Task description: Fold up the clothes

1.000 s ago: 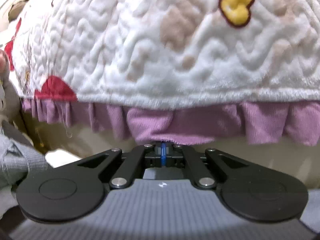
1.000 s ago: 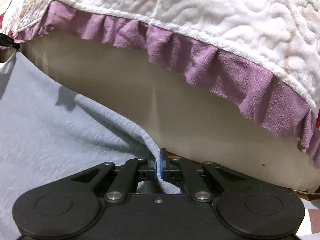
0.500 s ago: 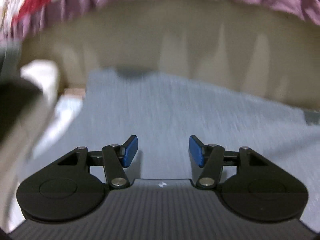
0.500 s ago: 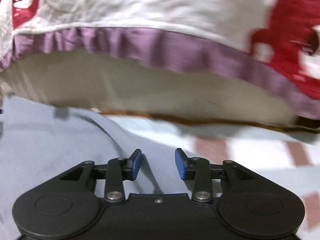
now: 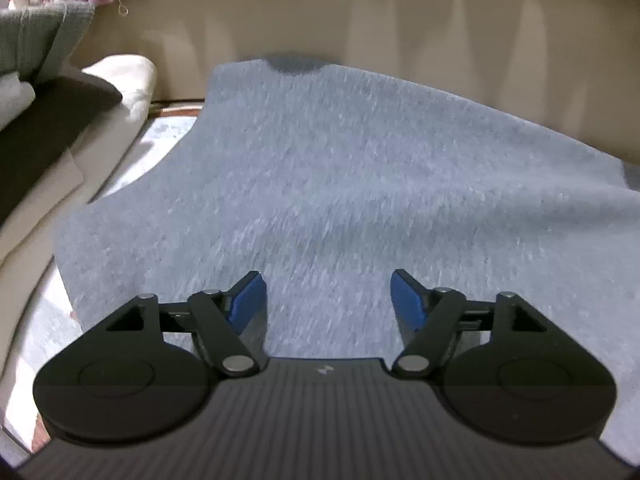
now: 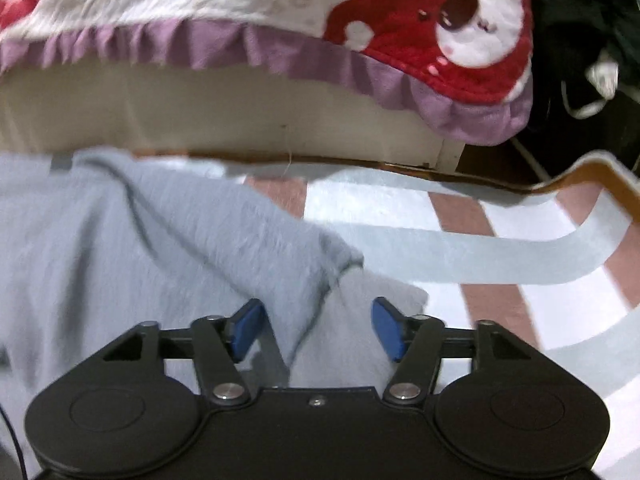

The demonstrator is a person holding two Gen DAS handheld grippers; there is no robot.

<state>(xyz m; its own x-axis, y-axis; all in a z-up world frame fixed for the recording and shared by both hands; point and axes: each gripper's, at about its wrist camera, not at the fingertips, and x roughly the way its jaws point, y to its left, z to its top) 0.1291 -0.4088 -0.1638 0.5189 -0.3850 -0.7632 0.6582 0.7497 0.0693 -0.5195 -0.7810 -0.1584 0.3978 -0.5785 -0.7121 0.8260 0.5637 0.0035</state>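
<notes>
A pale blue-grey garment (image 5: 360,184) lies spread on the floor mat in front of the bed base. In the left wrist view my left gripper (image 5: 326,298) hovers open just above its near part, blue pads wide apart, nothing between them. In the right wrist view the same garment (image 6: 120,248) fills the left half, with a folded corner and seam (image 6: 340,268) bunched near the fingers. My right gripper (image 6: 318,330) is open over that corner, holding nothing.
A striped pink, white and pale blue mat (image 6: 500,240) covers the floor. The cream bed base (image 6: 240,120) rises behind, with a white and red quilt with purple frill (image 6: 440,52) hanging over it. Stacked folded clothes (image 5: 48,128) sit at the left. Dark clutter (image 6: 592,40) lies right.
One second ago both grippers were shut on the garment, held up by the bed. Both have since opened and let it go; it now lies on the mat, and the jaws are wider still.
</notes>
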